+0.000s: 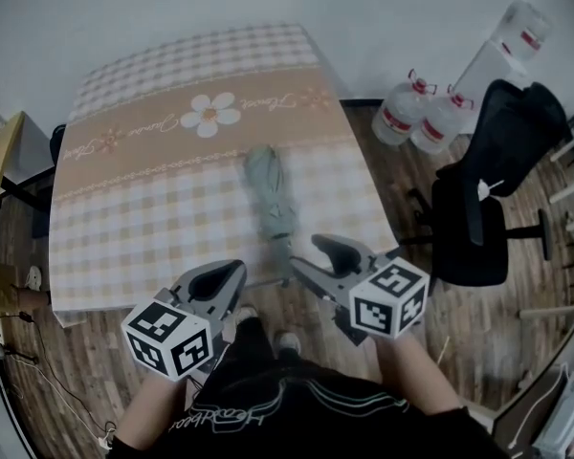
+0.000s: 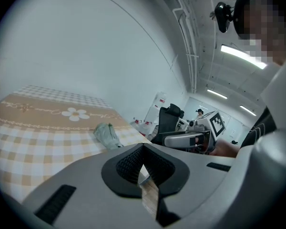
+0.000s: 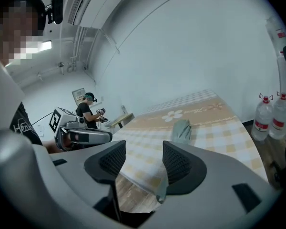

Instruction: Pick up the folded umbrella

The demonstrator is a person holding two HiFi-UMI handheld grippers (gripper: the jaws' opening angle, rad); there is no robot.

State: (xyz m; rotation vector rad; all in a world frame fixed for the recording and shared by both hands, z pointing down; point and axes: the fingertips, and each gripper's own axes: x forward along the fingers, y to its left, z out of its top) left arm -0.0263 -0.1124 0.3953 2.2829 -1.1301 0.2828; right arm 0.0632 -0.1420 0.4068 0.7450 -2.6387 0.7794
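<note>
So we've got the folded umbrella (image 1: 271,202) lying on the tabletop (image 1: 124,208), its narrow end at the near edge. Our right gripper (image 1: 330,253) hangs spread and empty just off that edge, probably lining up the grab. Our left gripper (image 1: 228,277) is pinched closed on nothing.

Looks like a lab or data-capture room in an office-type unit, not a home. Bare white walls, exposed ceiling pipes (image 2: 188,32), strip lights (image 2: 240,55), white AC-type unit (image 3: 100,4) up high. Wood-look floor (image 1: 440,323), black office chair (image 1: 478,228), big water jugs (image 1: 402,113) by the wall. One table under a checked cloth (image 1: 124,228). Second person (image 3: 88,112) at the back wearing a head rig.
</note>
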